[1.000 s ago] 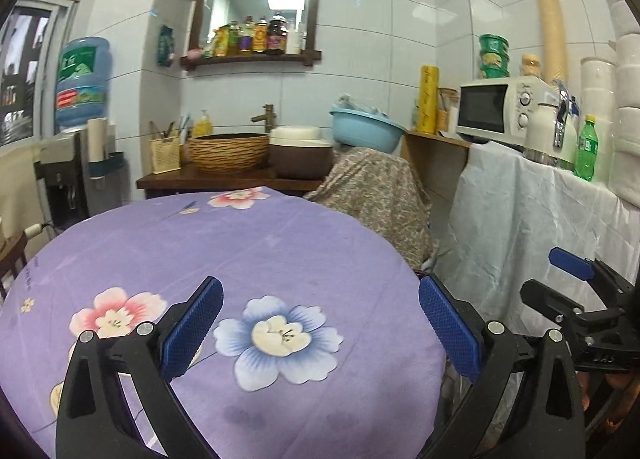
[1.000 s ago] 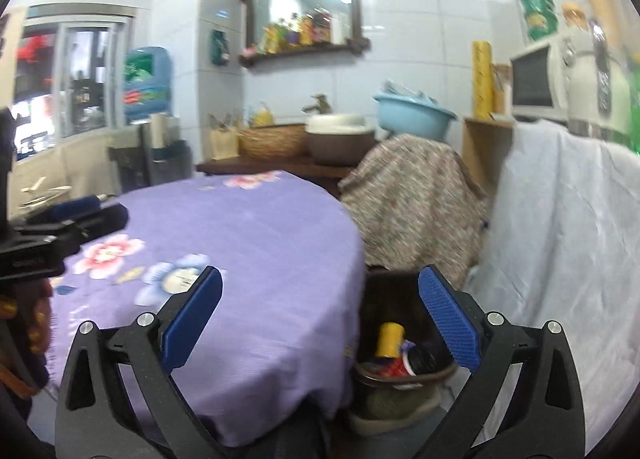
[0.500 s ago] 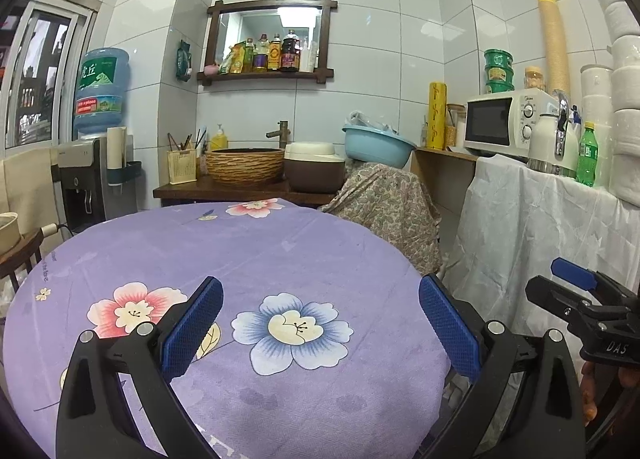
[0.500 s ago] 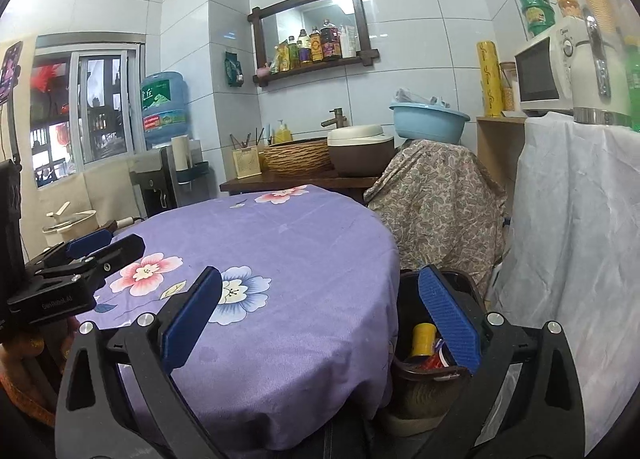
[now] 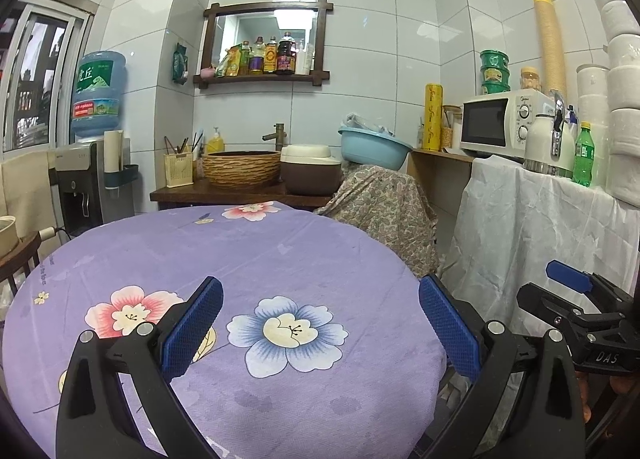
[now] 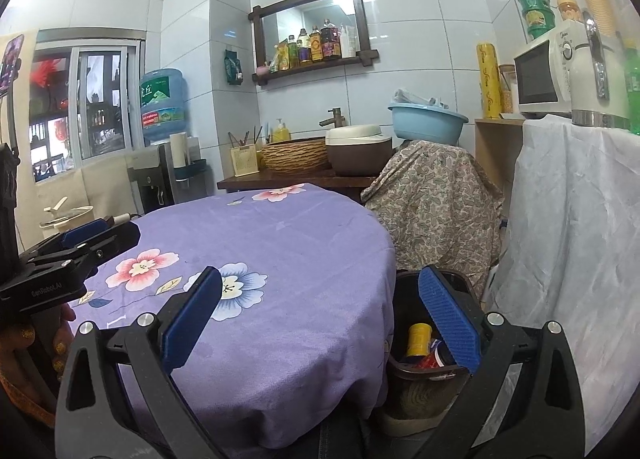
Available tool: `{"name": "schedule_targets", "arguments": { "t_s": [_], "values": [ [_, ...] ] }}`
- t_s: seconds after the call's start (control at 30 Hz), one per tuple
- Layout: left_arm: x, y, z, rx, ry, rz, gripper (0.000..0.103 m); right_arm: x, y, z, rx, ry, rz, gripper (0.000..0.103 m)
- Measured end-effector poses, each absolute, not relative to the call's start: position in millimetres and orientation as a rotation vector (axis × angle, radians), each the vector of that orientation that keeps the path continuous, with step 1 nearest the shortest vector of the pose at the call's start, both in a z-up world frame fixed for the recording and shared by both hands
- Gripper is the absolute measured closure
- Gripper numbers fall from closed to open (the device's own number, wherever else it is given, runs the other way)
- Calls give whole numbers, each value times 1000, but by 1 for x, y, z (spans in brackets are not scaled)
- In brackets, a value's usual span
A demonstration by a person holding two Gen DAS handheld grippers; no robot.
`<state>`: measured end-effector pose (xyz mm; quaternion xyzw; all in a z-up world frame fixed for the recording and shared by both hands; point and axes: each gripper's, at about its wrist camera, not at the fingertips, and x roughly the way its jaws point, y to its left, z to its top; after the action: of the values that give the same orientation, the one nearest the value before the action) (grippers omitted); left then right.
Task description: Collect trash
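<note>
A round table under a purple flowered cloth [image 5: 248, 259] [image 6: 280, 243] fills the near ground, with no loose item showing on it. My left gripper [image 5: 320, 323] hovers open over its near edge, nothing between the blue pads. My right gripper [image 6: 320, 319] is open too, held at the table's right rim above a dark trash bin [image 6: 404, 369] on the floor. Inside the bin lie a yellow can [image 6: 418, 339] and red wrappers [image 6: 432, 359]. Each gripper shows in the other's view: the right gripper [image 5: 576, 299], the left gripper [image 6: 76, 251].
A patterned cloth [image 6: 436, 195] covers something right of the table, a blue basin [image 6: 426, 121] on top. A white draped counter [image 5: 540, 227] carries a microwave [image 5: 496, 123], a kettle and a green bottle. A wooden sink counter [image 5: 240, 191] and a water dispenser [image 5: 92, 163] stand behind.
Both grippers have tipped upward and drawn back a little, so more of the wall and the table shows. Their jaws have stayed open.
</note>
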<state>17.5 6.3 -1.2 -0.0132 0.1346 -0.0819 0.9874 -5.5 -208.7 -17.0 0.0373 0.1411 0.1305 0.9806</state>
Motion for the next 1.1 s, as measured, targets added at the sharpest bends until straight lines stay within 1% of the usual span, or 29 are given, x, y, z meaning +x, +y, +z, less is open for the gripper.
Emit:
{"name": "schedule_targets", "arguments": {
  "t_s": [1.1],
  "values": [
    [16,3,5,-4,263,-164,6,-8,-211,-18,68,280,253,6]
  ]
}}
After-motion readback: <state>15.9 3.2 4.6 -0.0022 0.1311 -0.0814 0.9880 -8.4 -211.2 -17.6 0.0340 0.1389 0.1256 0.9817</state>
